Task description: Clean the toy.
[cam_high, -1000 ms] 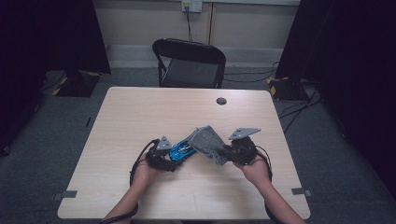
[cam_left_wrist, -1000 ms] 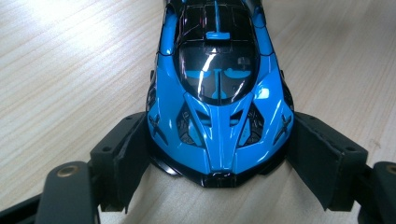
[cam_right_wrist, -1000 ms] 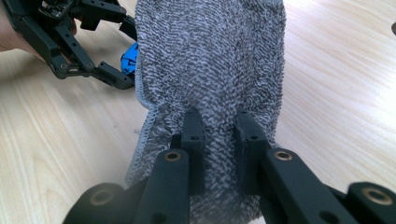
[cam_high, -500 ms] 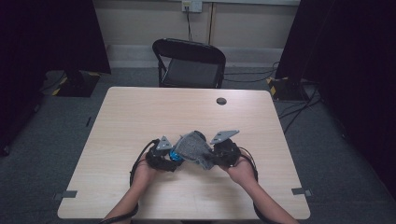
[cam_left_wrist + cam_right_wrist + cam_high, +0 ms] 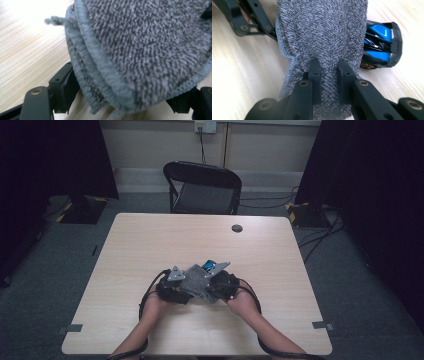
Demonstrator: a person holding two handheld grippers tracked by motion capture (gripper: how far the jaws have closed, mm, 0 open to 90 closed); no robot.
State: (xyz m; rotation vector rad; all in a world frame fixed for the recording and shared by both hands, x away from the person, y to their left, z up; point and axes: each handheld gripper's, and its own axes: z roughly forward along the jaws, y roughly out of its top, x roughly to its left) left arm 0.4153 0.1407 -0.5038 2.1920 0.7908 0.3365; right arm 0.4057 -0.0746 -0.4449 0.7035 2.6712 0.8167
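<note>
Pale wooden table (image 5: 150, 245) bears a grey terry cloth (image 5: 196, 279) near its front edge. Left of the cloth, the left gripper (image 5: 125, 105) clamps its folded edge; right of it, the right gripper (image 5: 329, 67) pinches it shut. Blue toy car (image 5: 379, 45) lies beside the cloth.

Lab studio, black curtains (image 5: 55, 160), bare table (image 5: 150, 240), taped cables (image 5: 310, 212)

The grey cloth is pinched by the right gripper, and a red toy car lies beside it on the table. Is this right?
Not quite: the toy car is blue and black, not red, as the right gripper view shows. The right gripper does pinch the grey cloth, and the car lies beside it on the table.
</note>
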